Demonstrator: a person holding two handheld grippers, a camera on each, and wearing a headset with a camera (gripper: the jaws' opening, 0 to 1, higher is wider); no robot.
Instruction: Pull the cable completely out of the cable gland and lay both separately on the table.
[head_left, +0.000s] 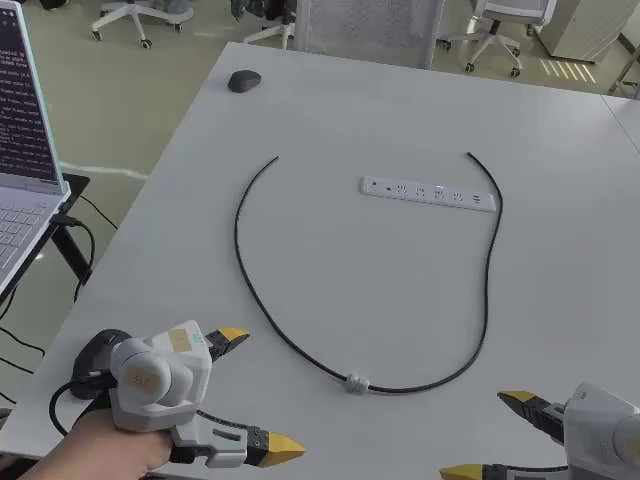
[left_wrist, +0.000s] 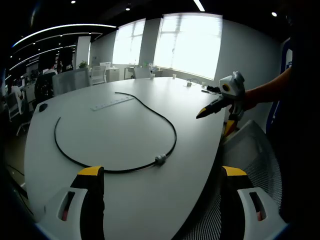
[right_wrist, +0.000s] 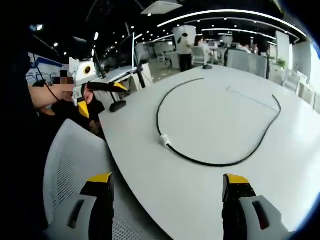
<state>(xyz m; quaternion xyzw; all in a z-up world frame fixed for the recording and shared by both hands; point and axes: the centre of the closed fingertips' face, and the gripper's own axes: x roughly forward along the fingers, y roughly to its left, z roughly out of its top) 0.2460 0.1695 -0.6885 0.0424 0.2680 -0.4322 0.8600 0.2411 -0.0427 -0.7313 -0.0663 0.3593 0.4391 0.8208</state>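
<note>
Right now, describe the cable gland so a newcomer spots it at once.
On the big white table lies a long black cable curved in a U. At the bottom of the U, toward the near edge, sits the cable gland: a small light-grey lump, the only pale spot on the black line.

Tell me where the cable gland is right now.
In the head view the cable gland sits threaded on the cable at the near end of its loop, on the table between the left gripper and right gripper.
</note>
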